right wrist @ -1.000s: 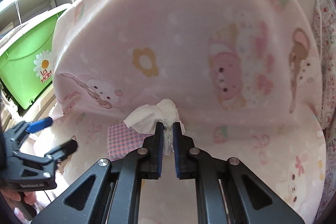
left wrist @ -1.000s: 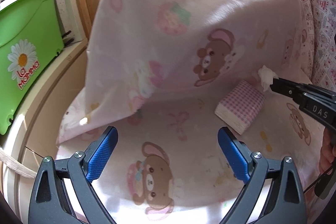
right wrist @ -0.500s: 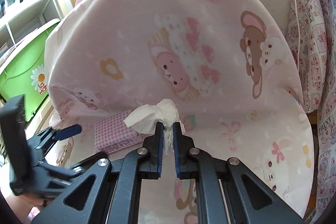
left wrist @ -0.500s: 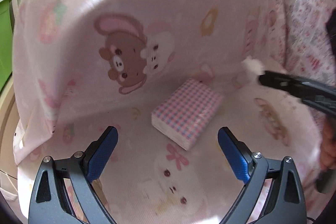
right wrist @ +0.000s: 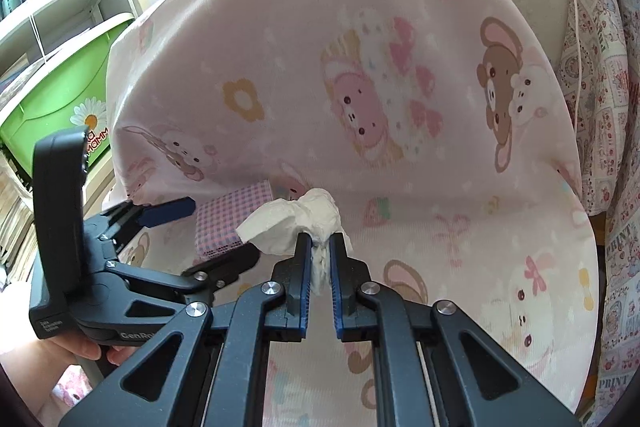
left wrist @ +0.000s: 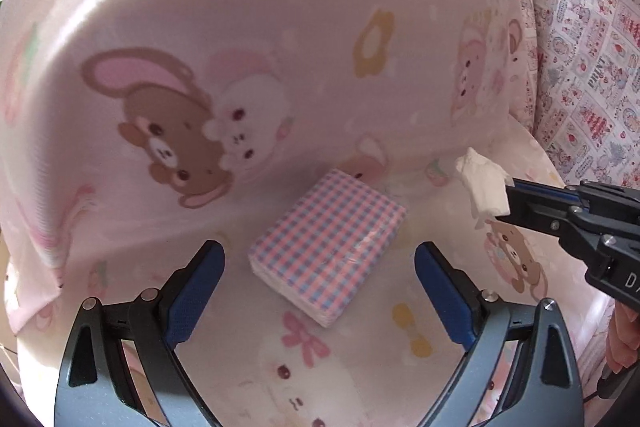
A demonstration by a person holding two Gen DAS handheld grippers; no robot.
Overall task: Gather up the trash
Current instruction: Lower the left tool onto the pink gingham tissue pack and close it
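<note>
Pinching the crumpled tissue [right wrist: 298, 227] tight, my right gripper [right wrist: 319, 247] holds it just right of the checked tissue pack [left wrist: 328, 251] on the pink cartoon sheet [left wrist: 280, 27]. My left gripper [left wrist: 320, 283] hangs over that pack, fingers [left wrist: 196, 291] spread wide on either side and gripping nothing.

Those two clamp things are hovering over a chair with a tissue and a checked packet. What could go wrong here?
The right gripper pinches only a small part of the crumpled tissue, so most of it hangs loose and it might slip out or tear while it is carried.

The left gripper stands open around the checked tissue pack. If it closes low, it might catch the soft pink cover along with the pack. The pack also looks full, so it may not be trash at all.
</note>
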